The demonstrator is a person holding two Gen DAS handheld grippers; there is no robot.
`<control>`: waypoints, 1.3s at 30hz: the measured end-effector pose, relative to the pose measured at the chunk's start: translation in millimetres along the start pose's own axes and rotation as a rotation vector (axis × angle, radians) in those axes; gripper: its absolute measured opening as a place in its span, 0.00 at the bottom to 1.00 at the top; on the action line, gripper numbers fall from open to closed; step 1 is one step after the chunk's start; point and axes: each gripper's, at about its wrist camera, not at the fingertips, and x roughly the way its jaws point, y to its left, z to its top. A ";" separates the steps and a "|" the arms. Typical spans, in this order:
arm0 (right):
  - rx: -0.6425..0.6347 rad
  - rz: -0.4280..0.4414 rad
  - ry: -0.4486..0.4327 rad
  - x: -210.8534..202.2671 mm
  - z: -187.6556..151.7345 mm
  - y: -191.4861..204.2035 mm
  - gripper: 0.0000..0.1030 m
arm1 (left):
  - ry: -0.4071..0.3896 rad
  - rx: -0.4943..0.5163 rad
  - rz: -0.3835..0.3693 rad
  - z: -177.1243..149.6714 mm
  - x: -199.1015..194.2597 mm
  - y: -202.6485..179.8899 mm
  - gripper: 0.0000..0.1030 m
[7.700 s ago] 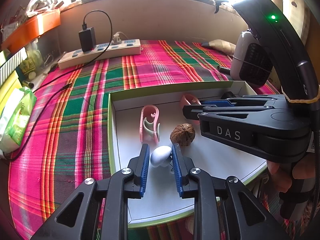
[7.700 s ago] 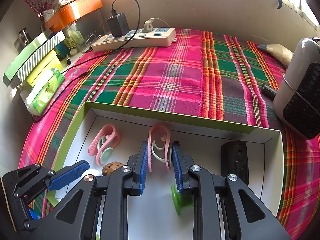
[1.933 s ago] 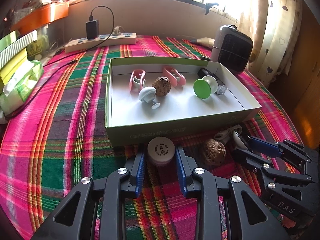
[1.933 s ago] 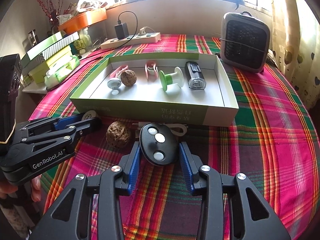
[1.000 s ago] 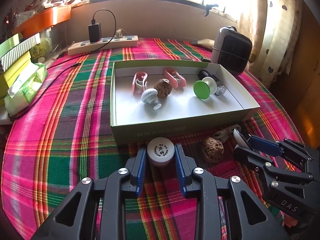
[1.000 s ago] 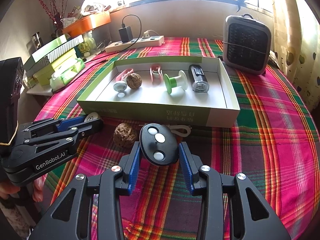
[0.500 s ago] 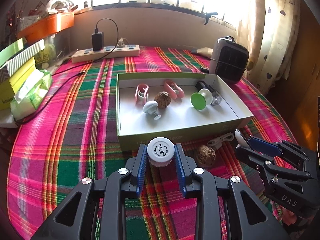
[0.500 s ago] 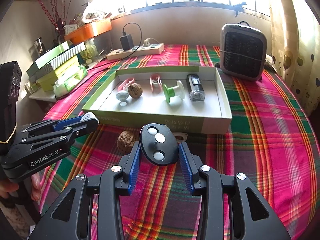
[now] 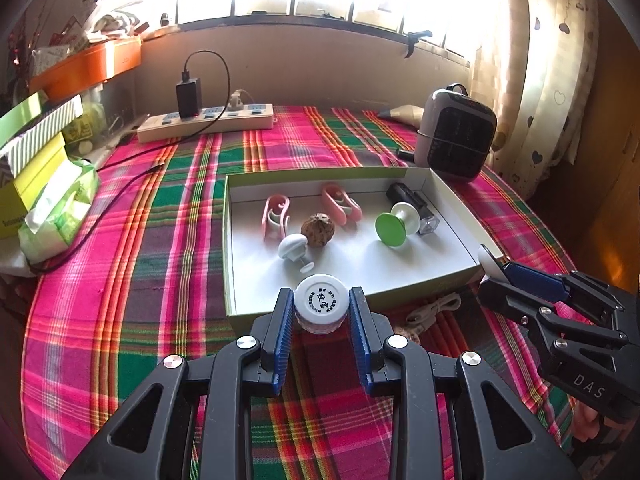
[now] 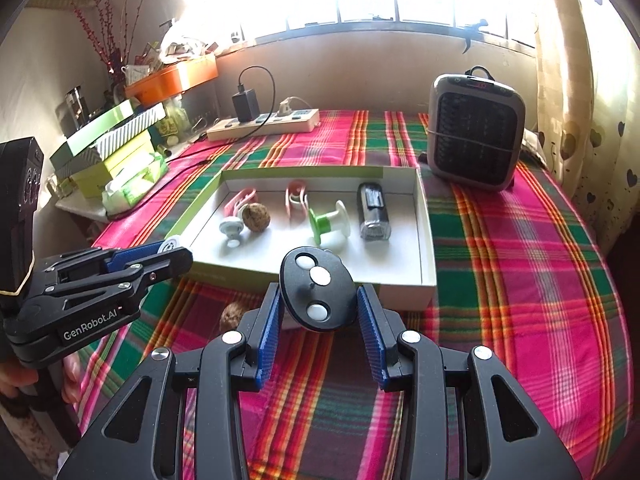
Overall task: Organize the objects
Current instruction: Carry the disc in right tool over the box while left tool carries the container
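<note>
Your left gripper [image 9: 321, 307] is clamped on a small round jar with a white printed cap [image 9: 321, 299], blue pads tight on both sides, jar upright and lifted off the cloth, in front of the near wall of the shallow white cardboard box with green rim [image 9: 230, 240]. Your right gripper [image 10: 319, 300] is clamped on a black oval remote with three white buttons [image 10: 316, 294], pads pressing its two sides, held up clear of the pink-and-green plaid tablecloth [image 10: 520, 264], just short of the box's near wall.

Inside the box, left to right in the right wrist view: pink plastic clip [image 10: 239, 200], white mushroom-shaped knob [image 10: 231, 227] just beside a brown wrinkled walnut [image 10: 256, 217], second pink clip [image 10: 296, 197], green-and-white spool [image 10: 330, 220], black-and-clear rectangular gadget [image 10: 372, 210].

Outside the box, on the cloth near its front wall: a second brown walnut [image 10: 230, 317], partly hidden by your right gripper's finger, and a white coiled cable [image 9: 434, 309].

Behind the box: grey boxy heater [image 10: 476, 132] at the right, white power strip with a black charger [image 10: 264, 124] near the wall. Your hand [image 10: 24, 376] shows under the left gripper body.
</note>
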 end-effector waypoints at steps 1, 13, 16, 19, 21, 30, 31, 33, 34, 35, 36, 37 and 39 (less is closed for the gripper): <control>-0.002 -0.003 -0.003 0.2 2.3 -1.2 0.38 | -0.001 0.001 -0.001 1.4 0.3 -0.8 0.25; -0.008 -0.022 0.013 17.8 21.8 -16.5 0.38 | 0.012 0.006 -0.010 16.8 16.2 -4.2 0.25; -0.003 -0.025 0.023 24.3 26.1 -20.5 0.38 | 0.018 0.001 -0.011 20.7 21.2 -3.5 0.25; 0.003 -0.015 0.040 32.1 30.1 -23.6 0.38 | 0.021 0.004 -0.013 25.0 26.2 -4.3 0.25; 0.008 -0.012 0.051 37.2 32.4 -25.7 0.38 | 0.027 0.011 -0.012 27.4 31.4 -5.6 0.25; 0.012 0.005 0.113 59.8 39.8 -33.1 0.38 | 0.068 0.016 -0.016 34.9 54.9 -7.4 0.25; 0.011 0.005 0.116 61.5 40.1 -34.1 0.38 | 0.072 0.017 -0.016 35.5 57.1 -7.8 0.25; 0.004 0.002 0.124 64.5 39.7 -34.7 0.38 | 0.076 0.020 -0.016 36.2 60.5 -8.1 0.25; 0.002 -0.001 0.133 66.4 39.1 -35.1 0.38 | 0.080 0.019 -0.016 36.4 62.7 -8.2 0.25; -0.001 -0.002 0.140 67.9 38.3 -35.4 0.38 | 0.083 0.018 -0.017 36.6 64.5 -8.4 0.25; -0.002 -0.002 0.141 68.5 38.3 -35.9 0.38 | 0.087 0.019 -0.019 36.4 66.0 -8.7 0.25; -0.001 0.000 0.142 69.0 38.1 -36.4 0.38 | 0.091 0.022 -0.020 36.0 67.6 -9.2 0.25; 0.002 0.003 0.144 70.2 38.0 -37.7 0.38 | 0.097 0.028 -0.021 35.2 69.8 -10.3 0.25</control>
